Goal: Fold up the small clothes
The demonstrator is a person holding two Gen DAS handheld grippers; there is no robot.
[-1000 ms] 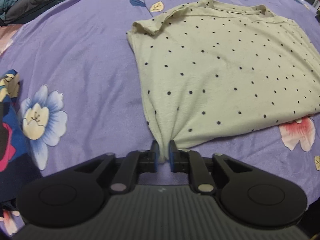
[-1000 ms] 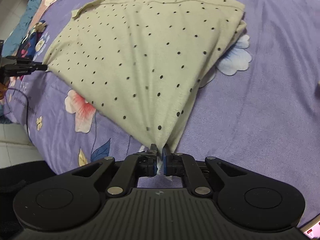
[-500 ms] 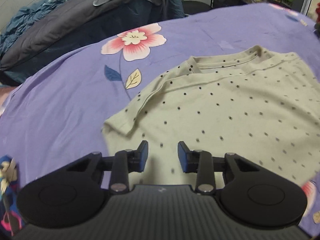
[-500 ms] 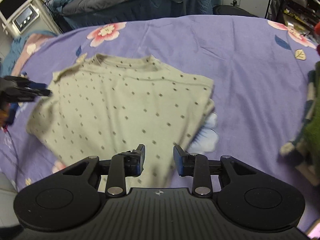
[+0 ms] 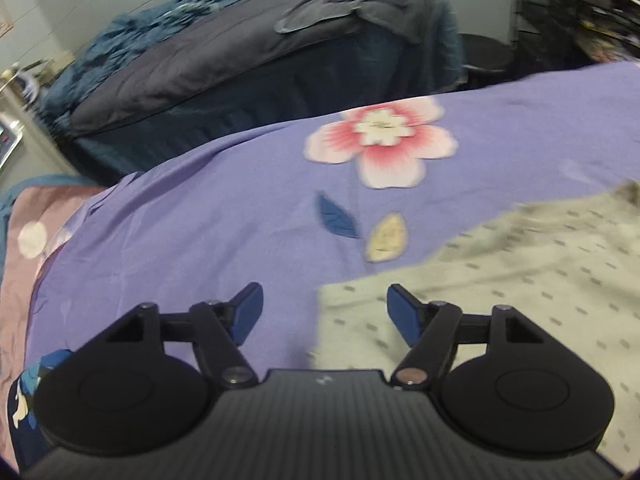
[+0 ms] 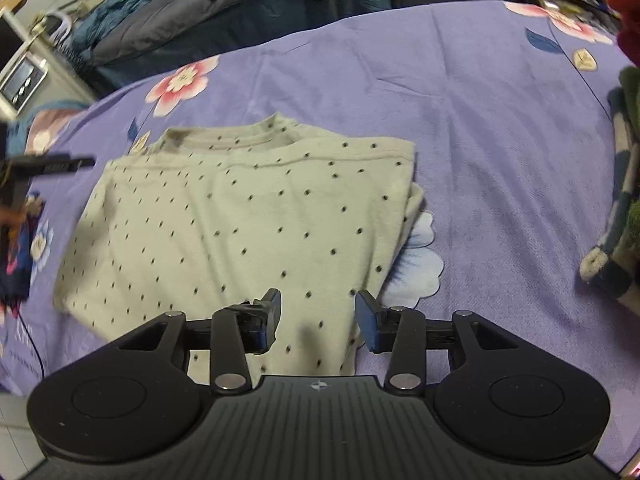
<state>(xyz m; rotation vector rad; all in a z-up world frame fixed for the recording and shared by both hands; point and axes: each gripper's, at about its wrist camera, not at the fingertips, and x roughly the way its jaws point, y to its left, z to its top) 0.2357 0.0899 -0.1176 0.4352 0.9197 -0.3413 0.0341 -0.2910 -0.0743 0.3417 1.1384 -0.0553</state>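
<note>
**Inspector:** Purple floral bedspread [image 6: 500, 128] carries the dotted cream shirt [image 6: 248, 220], lying flat and folded, collar at the far edge.

**Assistant:** Grippers?

**Inspector:** Right gripper [image 6: 318, 316] spread wide, empty, above the shirt's near edge. Left gripper [image 5: 324, 312] likewise wide and empty, over the shirt's left corner [image 5: 344, 304].

**Assistant:** Recommendation?

**Inspector:** For the next fold, I judge each claw should pinch every layer at its corner and lift evenly.
</note>
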